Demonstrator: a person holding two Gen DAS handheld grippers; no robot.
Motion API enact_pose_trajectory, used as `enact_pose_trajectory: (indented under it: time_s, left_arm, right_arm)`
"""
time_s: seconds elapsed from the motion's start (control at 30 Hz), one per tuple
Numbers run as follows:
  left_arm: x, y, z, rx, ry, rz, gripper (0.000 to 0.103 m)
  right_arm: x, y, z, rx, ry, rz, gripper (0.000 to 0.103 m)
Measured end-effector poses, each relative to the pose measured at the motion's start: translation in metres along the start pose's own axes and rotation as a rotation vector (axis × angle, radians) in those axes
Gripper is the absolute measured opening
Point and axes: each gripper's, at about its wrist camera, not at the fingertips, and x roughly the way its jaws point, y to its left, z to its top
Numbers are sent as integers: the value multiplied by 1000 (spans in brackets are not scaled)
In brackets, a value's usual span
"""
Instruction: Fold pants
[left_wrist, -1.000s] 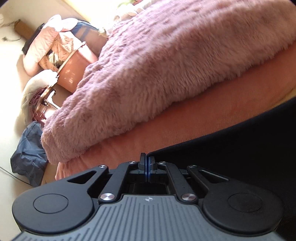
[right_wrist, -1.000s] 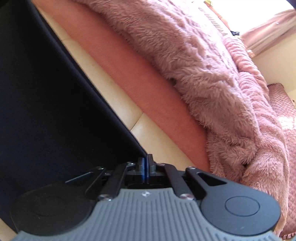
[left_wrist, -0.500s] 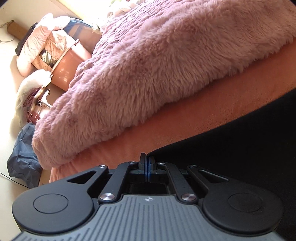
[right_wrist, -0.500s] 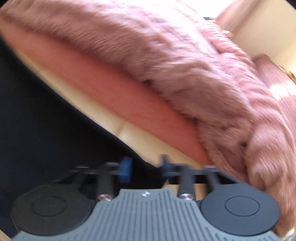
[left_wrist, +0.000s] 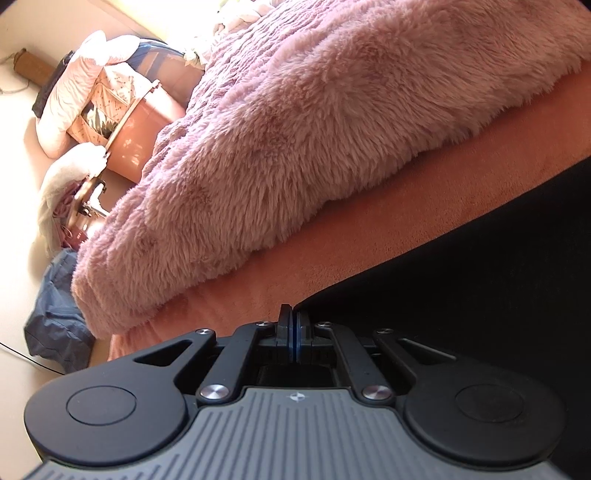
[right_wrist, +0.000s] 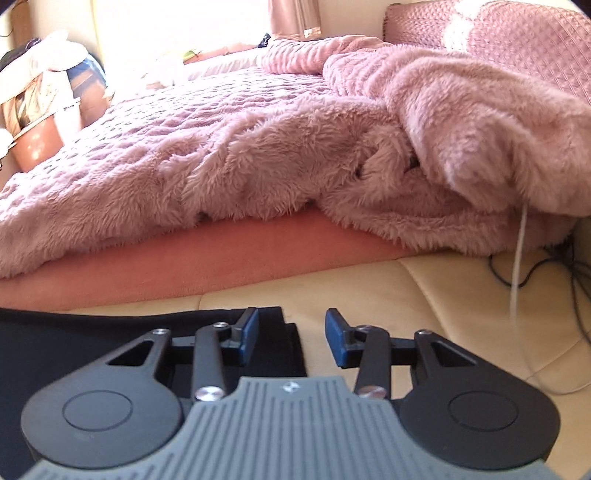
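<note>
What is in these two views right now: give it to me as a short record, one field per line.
garment: black pants, lying flat on the cream cushion
left gripper: jaws shut on the pants' edge
right gripper: jaws open, holding nothing, above the pants' corner
behind: fluffy pink blanket on an orange sheet
right side: white cord hanging from the blanket

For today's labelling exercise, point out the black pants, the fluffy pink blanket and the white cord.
black pants (left_wrist: 461, 295), left wrist view, flat dark cloth.
fluffy pink blanket (right_wrist: 240, 158), right wrist view, shaggy middle.
white cord (right_wrist: 517, 266), right wrist view, hanging stretch.
</note>
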Motion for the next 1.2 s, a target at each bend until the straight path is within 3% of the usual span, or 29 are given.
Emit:
enact_pose_trajectory:
  time_s: [0.1, 0.13, 0.4, 0.57, 0.7, 0.77, 0.8, 1.0, 1.1, 1.2]
  left_arm:
    - [-1, -4, 5, 16, 25, 22, 1]
    - [-2, -5, 7, 20, 34, 29, 1]
    - [-5, -15, 14, 48, 68, 77, 1]
    - [-9, -13, 15, 47, 69, 72, 2]
    - [-10, -11, 18, 38, 65, 68, 2]
    - [-10, -10, 18, 36, 63, 65, 2]
    - [-10, -10, 18, 34, 62, 63, 2]
    - [-17, 0, 14, -23, 8, 62, 1]
    - [-16, 4, 17, -21, -5, 54, 1]
    - [-1, -1, 18, 5, 19, 44, 1]
  right_arm:
    - [16, 19, -13, -17, 39, -55, 28]
    - [16, 26, -22, -17, -3, -73, 28]
    - [10, 13, -33, 74, -49, -56, 32]
    - [0, -3, -18, 98, -117, 46, 32]
    - [21, -13, -1, 50, -35, 111, 31]
    - [31, -20, 3, 81, 6, 150, 22]
    - [30, -21, 3, 81, -5, 153, 3]
    - [5, -13, -2, 34, -88, 133, 0]
    - [-12, -9, -1, 18, -153, 47, 0]
    - [-8, -7, 0, 9, -138, 19, 0]
